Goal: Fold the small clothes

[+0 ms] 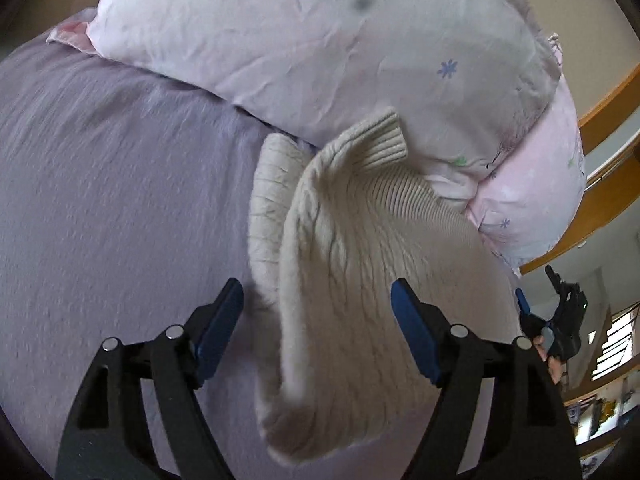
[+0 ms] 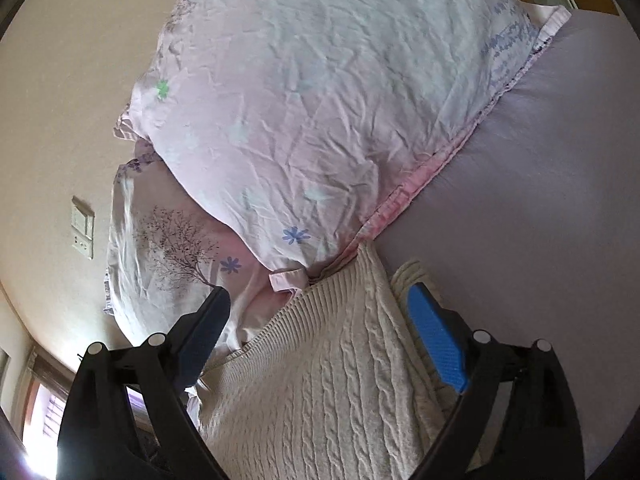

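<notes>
A cream cable-knit sweater (image 1: pixel 352 280) lies on the lilac bed sheet (image 1: pixel 100 184), one part folded over another, its ribbed cuff (image 1: pixel 380 138) reaching the pillow. My left gripper (image 1: pixel 318 312) is open just above it, jaws wide on either side of the folded edge, holding nothing. The sweater also shows in the right wrist view (image 2: pixel 320 384). My right gripper (image 2: pixel 320 316) is open over it, its jaws spread across the ribbed hem, empty. The right gripper also shows at the right edge of the left wrist view (image 1: pixel 560 320).
Two pale pink flowered pillows (image 1: pixel 320 48) are stacked at the head of the bed, also in the right wrist view (image 2: pixel 320 100). A wooden bed frame (image 1: pixel 608 112) curves on the right. A cream wall with a switch plate (image 2: pixel 82 232) stands behind.
</notes>
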A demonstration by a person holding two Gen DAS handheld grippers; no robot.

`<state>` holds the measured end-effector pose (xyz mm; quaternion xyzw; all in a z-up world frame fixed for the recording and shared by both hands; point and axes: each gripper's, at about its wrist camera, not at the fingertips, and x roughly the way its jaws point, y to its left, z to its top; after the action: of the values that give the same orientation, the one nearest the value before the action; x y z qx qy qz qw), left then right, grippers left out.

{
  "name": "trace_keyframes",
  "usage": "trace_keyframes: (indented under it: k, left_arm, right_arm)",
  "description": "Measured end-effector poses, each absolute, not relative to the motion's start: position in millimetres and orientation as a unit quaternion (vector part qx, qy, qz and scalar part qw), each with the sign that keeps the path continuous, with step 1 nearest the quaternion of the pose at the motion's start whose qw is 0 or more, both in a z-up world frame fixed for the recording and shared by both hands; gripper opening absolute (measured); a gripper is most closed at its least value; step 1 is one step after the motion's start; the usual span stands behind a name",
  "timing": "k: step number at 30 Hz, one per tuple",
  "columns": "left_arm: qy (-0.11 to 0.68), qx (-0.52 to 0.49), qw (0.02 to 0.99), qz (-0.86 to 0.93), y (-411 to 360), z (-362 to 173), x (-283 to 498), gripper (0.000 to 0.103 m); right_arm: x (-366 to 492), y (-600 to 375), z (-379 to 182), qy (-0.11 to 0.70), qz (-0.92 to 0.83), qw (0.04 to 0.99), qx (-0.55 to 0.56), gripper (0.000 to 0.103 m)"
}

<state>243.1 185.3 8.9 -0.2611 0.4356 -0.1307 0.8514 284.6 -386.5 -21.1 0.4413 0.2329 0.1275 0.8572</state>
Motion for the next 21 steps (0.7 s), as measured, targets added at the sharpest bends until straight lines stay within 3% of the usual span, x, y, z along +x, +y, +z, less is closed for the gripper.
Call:
trace_keyframes:
  k: [4, 5, 8, 14, 21]
  left_arm:
    - [0.427, -0.334, 0.827, -0.150, 197, 0, 253, 0.070]
    - [0.423, -0.353, 0.821, -0.152, 200, -4, 254, 0.064]
    - [0.443, -0.397, 0.788, -0.159, 204, -22, 263, 0.018]
    - [0.381, -0.533, 0.724, -0.215, 215, -28, 254, 0.014]
    - [0.317, -0.532, 0.719, -0.315, 129, 42, 251, 0.014]
  right_arm:
    - [285, -382, -18, 0.234, 0.137, 0.861, 0.430, 0.092]
    - [286, -380, -18, 0.236, 0.140, 0.861, 0.429, 0.092]
    - [289, -377, -18, 0.243, 0.146, 0.858, 0.428, 0.092]
    - [287, -377, -13, 0.237, 0.155, 0.859, 0.426, 0.092]
    - [275, -389, 6, 0.196, 0.164, 0.869, 0.425, 0.092]
